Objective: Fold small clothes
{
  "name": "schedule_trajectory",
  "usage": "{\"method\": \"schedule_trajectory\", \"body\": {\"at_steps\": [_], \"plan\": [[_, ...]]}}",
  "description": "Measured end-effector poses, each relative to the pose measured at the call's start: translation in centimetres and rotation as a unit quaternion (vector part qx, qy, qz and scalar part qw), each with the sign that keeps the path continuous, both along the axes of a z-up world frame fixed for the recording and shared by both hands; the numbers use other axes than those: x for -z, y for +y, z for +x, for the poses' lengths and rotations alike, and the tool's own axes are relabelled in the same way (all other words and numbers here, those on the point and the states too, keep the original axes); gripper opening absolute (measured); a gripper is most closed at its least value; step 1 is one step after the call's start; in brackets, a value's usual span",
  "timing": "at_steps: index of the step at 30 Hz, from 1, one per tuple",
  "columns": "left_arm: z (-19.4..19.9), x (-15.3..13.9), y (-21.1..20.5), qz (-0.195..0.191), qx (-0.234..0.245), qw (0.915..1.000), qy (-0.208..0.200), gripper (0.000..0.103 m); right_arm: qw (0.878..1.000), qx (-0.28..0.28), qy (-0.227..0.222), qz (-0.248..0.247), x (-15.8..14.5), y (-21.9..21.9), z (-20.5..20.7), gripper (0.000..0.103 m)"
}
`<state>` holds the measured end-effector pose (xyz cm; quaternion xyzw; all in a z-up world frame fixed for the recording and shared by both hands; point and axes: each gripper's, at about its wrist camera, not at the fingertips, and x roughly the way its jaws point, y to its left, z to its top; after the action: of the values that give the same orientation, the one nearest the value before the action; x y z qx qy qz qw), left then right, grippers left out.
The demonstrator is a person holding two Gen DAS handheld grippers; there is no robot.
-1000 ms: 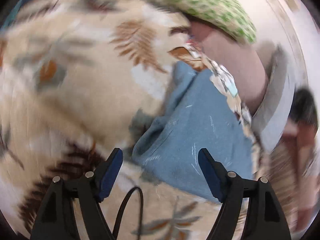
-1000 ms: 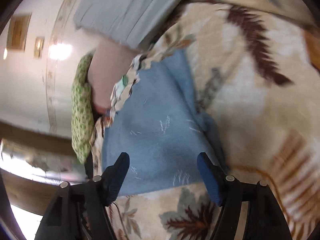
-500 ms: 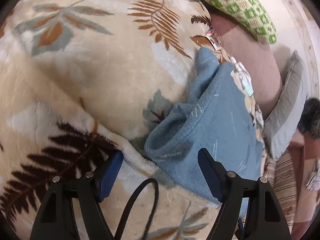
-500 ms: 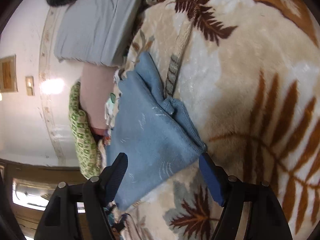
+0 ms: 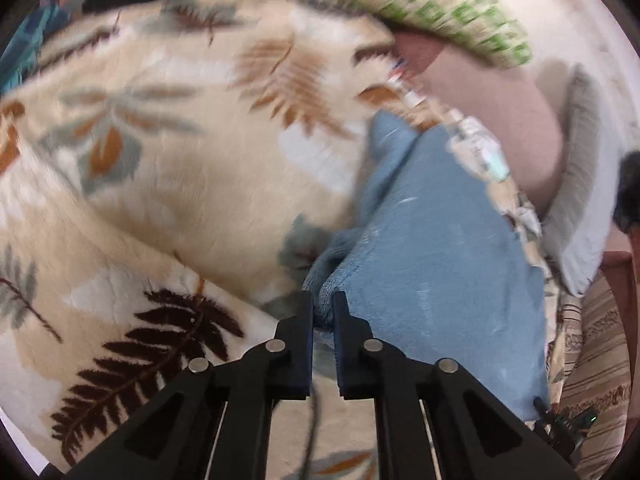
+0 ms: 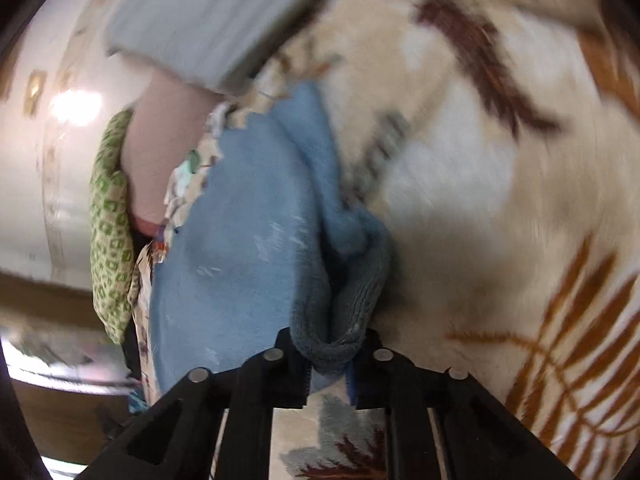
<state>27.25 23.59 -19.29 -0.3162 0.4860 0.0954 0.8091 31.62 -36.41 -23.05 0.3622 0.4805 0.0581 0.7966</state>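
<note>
One small blue garment (image 5: pixel 440 248), fleecy with a ribbed knit hem, lying on a leaf-printed cream blanket (image 5: pixel 192 184); centre to lower right of the left wrist frame, centre-left of the right wrist frame (image 6: pixel 240 248). Probably light, soft and limp, so likely to sag and bunch between two held points; not fragile, not slippery. Best taken at the thicker ribbed hem corners, where the fabric gives the pads something to bite.

Left gripper (image 5: pixel 322 308): jaws just closed, pinched on a bunched corner of the hem at bottom centre. Right gripper (image 6: pixel 330 344): jaws just closed likewise, clamped on a fold of the grey-blue ribbed edge at bottom centre. Two grippers, two corners held, one garment.

Further out: one green-and-white patterned cushion (image 5: pixel 440 4) along the top edge of the left frame, at left in the right frame (image 6: pixel 110 240); one grey cushion (image 6: pixel 216 16) at upper left of the right frame; one pale pink cushion (image 5: pixel 492 120) between them. Both views motion-blurred.
</note>
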Motion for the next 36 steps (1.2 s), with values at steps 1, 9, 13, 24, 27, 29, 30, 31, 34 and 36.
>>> {"method": "schedule_trajectory", "body": {"at_steps": [1,9,13,24,27,29,30,31,34,36], "plan": [[-0.7,-1.5,-0.6,0.012,0.007,0.9997,-0.021,0.008,1.0,-0.002,-0.014,-0.016,-1.1,0.1,0.0,0.012],[-3.4,1.8,-2.7,0.014,0.009,0.9998,0.014,0.009,0.998,0.002,0.0,-0.064,-1.0,-0.8,0.1,0.012],[-3.2,3.8,-1.5,-0.015,0.013,0.9991,0.037,0.013,1.0,-0.004,0.022,-0.011,2.4,-2.2,-0.6,0.018],[-1.9,-5.3,-5.0,0.072,0.068,0.9911,-0.089,0.057,0.988,-0.075,-0.117,0.066,-7.7,-0.2,-2.2,0.067],[0.5,-0.7,-7.2,0.1,0.104,0.9887,-0.04,0.068,0.983,-0.112,-0.108,0.102,-5.0,1.7,-0.4,0.068],[1.8,4.2,-7.4,0.165,0.105,0.977,0.085,0.067,0.994,-0.082,-0.017,0.065,0.2,1.5,1.2,0.067],[1.6,4.4,-6.6,0.141,0.098,0.982,0.077,0.067,0.995,-0.057,0.042,0.063,2.7,0.9,1.5,0.045],[1.3,3.8,-6.1,0.128,0.091,0.9854,0.065,0.066,0.994,-0.038,0.032,0.092,2.7,-0.1,1.2,0.049],[1.8,-1.1,-5.0,0.125,0.079,0.9889,0.007,0.066,0.994,-0.064,-0.018,0.088,-1.4,-0.7,1.9,0.058],[3.7,-4.2,-5.6,0.129,0.105,0.9855,-0.032,0.066,0.99,-0.091,-0.047,0.095,-3.8,-0.3,3.9,0.061]]}}
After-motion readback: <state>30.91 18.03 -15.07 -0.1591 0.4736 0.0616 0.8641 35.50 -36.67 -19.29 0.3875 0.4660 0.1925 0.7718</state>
